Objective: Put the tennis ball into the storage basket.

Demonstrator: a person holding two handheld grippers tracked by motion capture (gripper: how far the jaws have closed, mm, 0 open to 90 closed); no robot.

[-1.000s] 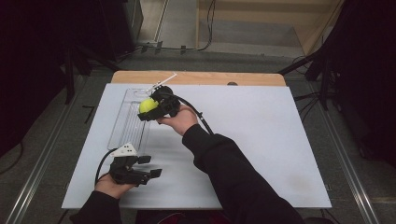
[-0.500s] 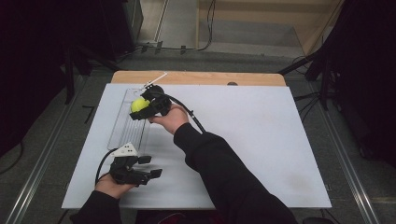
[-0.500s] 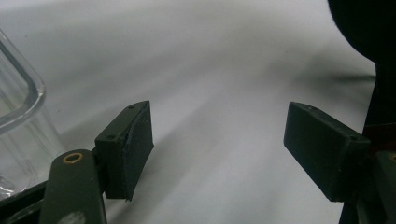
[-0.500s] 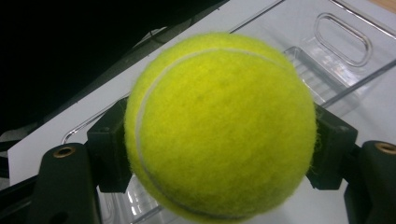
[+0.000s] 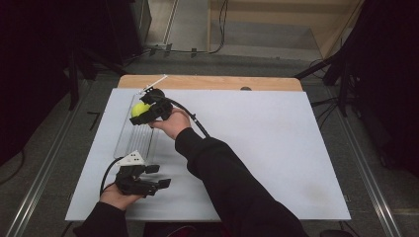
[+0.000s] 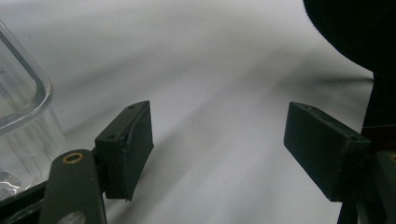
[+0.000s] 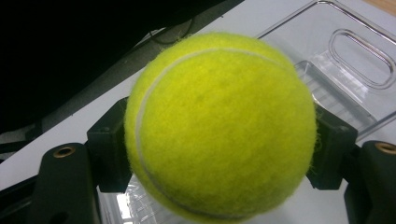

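A yellow tennis ball (image 5: 140, 109) is clamped between the jaws of my right gripper (image 5: 143, 112), held above the far end of a clear plastic tray (image 5: 129, 140) at the left of the white table. In the right gripper view the ball (image 7: 219, 126) sits squeezed between both black pads (image 7: 106, 156), with the tray (image 7: 350, 60) below and behind it. My left gripper (image 5: 158, 177) rests near the table's front left edge, its jaws open wide with nothing between them. In the left gripper view its pads (image 6: 126, 149) stand far apart over bare white table, beside the tray's corner (image 6: 23, 107).
A white sheet (image 5: 276, 148) covers the table, with a wooden strip (image 5: 222, 83) at the far edge. The person's right sleeve (image 5: 232, 187) crosses the middle front. Dark floor, rails and cables surround the table.
My right gripper has carried the ball leftward and slightly farther away, over the tray's far end. The left gripper has stayed put.
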